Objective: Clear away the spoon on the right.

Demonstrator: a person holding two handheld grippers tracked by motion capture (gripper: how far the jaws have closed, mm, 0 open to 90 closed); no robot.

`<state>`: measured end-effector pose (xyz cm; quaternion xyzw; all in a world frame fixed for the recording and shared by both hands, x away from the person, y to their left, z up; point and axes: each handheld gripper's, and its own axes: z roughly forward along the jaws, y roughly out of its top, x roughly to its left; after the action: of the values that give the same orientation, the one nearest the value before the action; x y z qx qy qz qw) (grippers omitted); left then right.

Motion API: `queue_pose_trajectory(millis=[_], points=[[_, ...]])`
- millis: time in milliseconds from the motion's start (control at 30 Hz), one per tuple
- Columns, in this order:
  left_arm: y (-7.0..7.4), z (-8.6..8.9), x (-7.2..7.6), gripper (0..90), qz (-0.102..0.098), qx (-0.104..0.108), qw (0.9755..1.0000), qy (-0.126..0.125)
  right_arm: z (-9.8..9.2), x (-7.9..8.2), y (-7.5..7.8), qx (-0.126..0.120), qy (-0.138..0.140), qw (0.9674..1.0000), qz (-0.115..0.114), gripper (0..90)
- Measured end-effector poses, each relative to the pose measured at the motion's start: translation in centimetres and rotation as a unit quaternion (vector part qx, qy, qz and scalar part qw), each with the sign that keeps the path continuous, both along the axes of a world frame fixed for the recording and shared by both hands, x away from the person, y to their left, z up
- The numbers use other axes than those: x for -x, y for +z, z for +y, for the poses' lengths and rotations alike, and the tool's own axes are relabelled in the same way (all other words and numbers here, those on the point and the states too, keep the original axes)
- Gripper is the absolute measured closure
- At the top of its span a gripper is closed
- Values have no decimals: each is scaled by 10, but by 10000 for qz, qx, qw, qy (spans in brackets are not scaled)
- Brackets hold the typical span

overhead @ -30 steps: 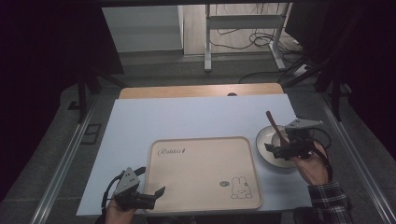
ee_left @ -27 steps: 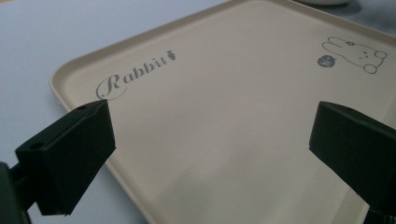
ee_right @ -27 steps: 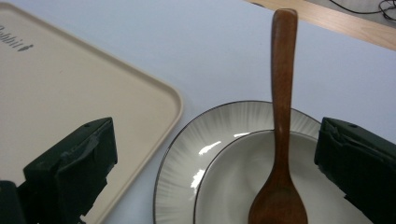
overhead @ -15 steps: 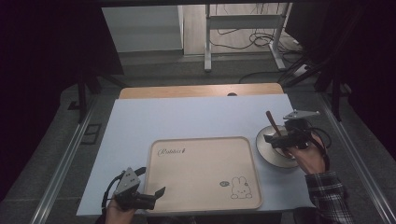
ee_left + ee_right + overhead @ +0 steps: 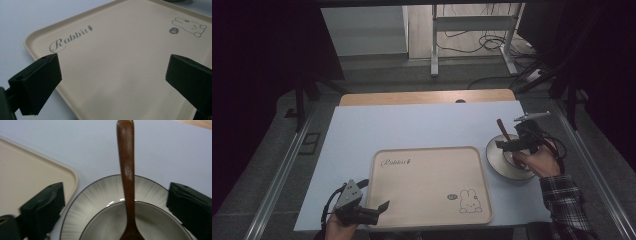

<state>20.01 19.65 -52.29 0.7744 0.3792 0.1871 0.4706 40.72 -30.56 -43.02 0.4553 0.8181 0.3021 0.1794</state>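
A beige tray (image 5: 432,185) with a rabbit print lies at the table's front middle. To its right sits a pale round dish (image 5: 494,159) with a brown wooden spoon (image 5: 503,130) leaning in it, handle pointing away. My right gripper (image 5: 517,144) hovers over the dish, open. In the right gripper view its jaws stand wide to either side of the spoon (image 5: 127,170) and dish (image 5: 100,195). My left gripper (image 5: 372,212) is open at the tray's front-left corner. In the left gripper view its jaws frame the bare tray (image 5: 120,62).
A pale blue sheet (image 5: 412,130) covers the table, with a wooden strip (image 5: 427,97) along the far edge. Metal rails (image 5: 287,165) run down both sides. Beyond the table are desk legs and cables (image 5: 472,47) on the floor.
My right gripper has shifted a little farther from the person and leftward over the dish. The left gripper and the tray have stayed where they were.
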Motion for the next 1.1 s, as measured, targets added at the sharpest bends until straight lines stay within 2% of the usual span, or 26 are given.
queue_pose_trajectory(millis=[167,300,433,467,533,600,700,733,767,800,1100], points=[[0,0,0,0,5,-9,10000,-6,-1,-6,-2,62,-11,9999,95,214],[0,0,0,0,5,-8,10000,-7,-2,-10,-3,99,-66,9999,121,287],[0,0,0,0,6,-10,10000,-10,-5,-17,-4,115,-154,9995,239,404],[0,0,0,0,8,-12,10000,-12,-5,-19,-4,75,-117,9994,314,467],[0,0,0,0,9,-15,10000,-14,-6,-20,-4,71,-97,9994,333,489],[0,0,0,0,18,-15,10000,-18,-6,-23,-5,75,-31,9992,380,598],[0,0,0,0,17,-21,10000,-19,-5,-24,-5,202,6,9991,362,647],[0,-1,0,0,12,-26,10000,-20,-5,-24,-4,286,-6,9991,301,712],[0,-1,0,0,12,-26,10000,-20,-5,-24,-4,286,-6,9991,301,712],[0,-1,0,0,11,-26,10000,-19,-5,-23,-3,268,44,9993,251,779],[0,-1,0,0,2,-23,10000,-10,-3,-21,6,392,86,9988,297,791]])
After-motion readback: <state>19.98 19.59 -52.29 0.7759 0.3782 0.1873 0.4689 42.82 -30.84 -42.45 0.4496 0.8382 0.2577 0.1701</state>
